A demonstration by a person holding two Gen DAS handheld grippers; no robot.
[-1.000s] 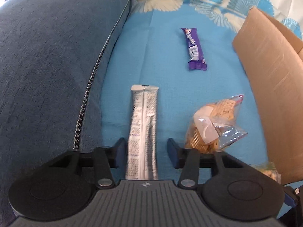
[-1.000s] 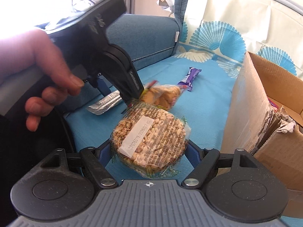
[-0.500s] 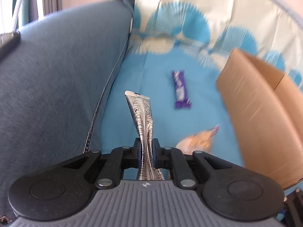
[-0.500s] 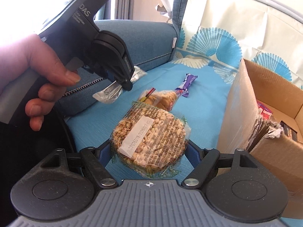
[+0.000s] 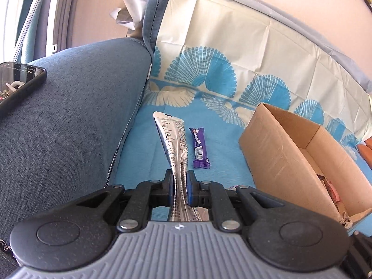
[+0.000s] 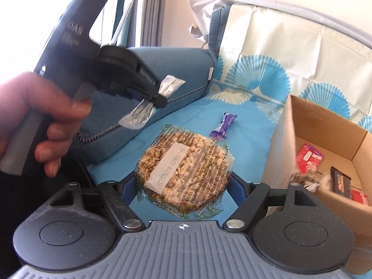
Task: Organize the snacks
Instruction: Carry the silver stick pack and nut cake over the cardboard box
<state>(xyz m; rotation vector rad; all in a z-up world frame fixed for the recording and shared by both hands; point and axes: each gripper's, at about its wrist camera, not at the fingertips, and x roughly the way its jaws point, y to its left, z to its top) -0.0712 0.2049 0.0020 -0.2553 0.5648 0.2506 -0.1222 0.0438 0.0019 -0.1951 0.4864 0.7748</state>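
Left gripper [image 5: 179, 189], newly clamped on the silver sachet [image 5: 173, 144], has lifted it off the sofa; right gripper [image 6: 183, 186] grips the peanut cake [image 6: 183, 165], both boxward [image 6: 330, 144].

My left gripper [image 5: 180, 187] has matte black linkage arms with silver rivets at the pivots, two round black discs flanking a ribbed grey plate with a small crosshair mark, and blue pads on its fingertips [image 5: 169, 190]. My right gripper [image 6: 183, 186] is built the same: black links, silver rivets, blue pads, ribbed grey plate. Beside the right gripper, my left hand [image 6: 39, 125] wraps a grey handle under a dark housing printed with pale lettering.
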